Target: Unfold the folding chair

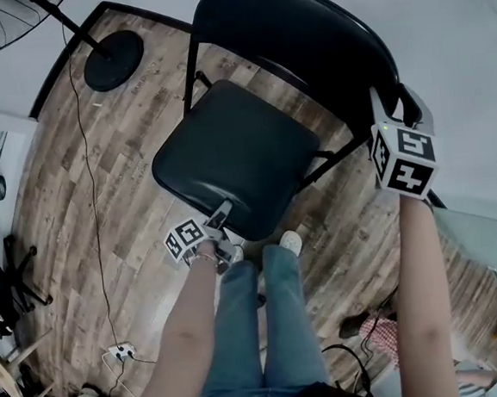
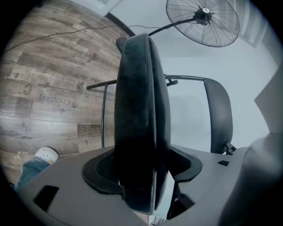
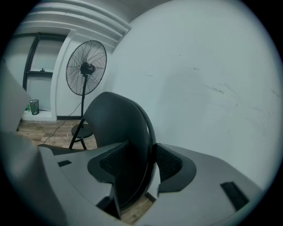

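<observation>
A black folding chair stands on the wood floor, its padded seat (image 1: pixel 232 156) swung down almost level and its curved backrest (image 1: pixel 303 33) toward the white wall. My left gripper (image 1: pixel 218 217) is shut on the seat's front edge; in the left gripper view the seat cushion (image 2: pixel 139 110) runs edge-on between the pads (image 2: pixel 99 170). My right gripper (image 1: pixel 391 103) is shut on the top of the backrest, with its marker cube (image 1: pixel 404 162) below it. The right gripper view has the backrest panel (image 3: pixel 119 128) clamped between both pads (image 3: pixel 170 163).
A pedestal fan's round base (image 1: pixel 114 60) stands on the floor behind the chair at its left, with its cable (image 1: pixel 90 190) running to a power strip (image 1: pixel 119 351). The person's legs (image 1: pixel 259 322) and shoes are just in front of the seat. The white wall (image 1: pixel 470 61) is close on the right.
</observation>
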`<state>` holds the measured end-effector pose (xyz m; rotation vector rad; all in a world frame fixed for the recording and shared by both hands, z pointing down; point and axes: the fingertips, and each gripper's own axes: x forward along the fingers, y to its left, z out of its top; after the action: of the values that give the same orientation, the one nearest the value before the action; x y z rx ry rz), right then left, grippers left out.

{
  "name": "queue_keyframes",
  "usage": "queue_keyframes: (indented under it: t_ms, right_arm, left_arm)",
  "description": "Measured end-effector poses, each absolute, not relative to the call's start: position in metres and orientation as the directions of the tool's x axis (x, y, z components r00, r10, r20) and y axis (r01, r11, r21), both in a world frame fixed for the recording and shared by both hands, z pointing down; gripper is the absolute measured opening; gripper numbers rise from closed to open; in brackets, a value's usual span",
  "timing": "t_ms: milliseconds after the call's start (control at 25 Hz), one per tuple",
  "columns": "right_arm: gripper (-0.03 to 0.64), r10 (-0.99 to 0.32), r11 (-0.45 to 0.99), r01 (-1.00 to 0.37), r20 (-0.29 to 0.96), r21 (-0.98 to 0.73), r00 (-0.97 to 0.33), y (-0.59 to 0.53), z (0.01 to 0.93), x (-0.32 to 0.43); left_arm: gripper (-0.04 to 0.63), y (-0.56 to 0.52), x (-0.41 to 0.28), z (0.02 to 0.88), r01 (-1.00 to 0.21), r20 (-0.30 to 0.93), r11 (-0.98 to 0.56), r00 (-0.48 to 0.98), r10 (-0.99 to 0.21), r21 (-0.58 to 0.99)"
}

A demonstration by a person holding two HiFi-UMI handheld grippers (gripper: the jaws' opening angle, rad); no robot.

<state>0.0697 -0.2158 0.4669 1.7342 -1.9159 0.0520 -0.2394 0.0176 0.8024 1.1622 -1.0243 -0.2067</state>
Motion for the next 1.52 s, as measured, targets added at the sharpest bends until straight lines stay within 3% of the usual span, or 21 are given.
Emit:
queue_keyframes:
  t_ms: [1040,1520]
  right_arm:
    - [0.206,-0.891,0.102,-0.967,0.454,0.234,0.016,-0.274,0.517,0.114]
    - [0.21,-0.912,0.051,-0.966,0.407,0.254,0.059,-0.251,0.511,0.097]
  left_arm:
    - [0.29,0.019,-0.239,0.829,-0.321,0.521,0.412,0.582,-0.625,0.853]
    - [0.313,0.034,-0.252,0.844,-0.386,0.611,0.475,0.544,-0.574,0.791]
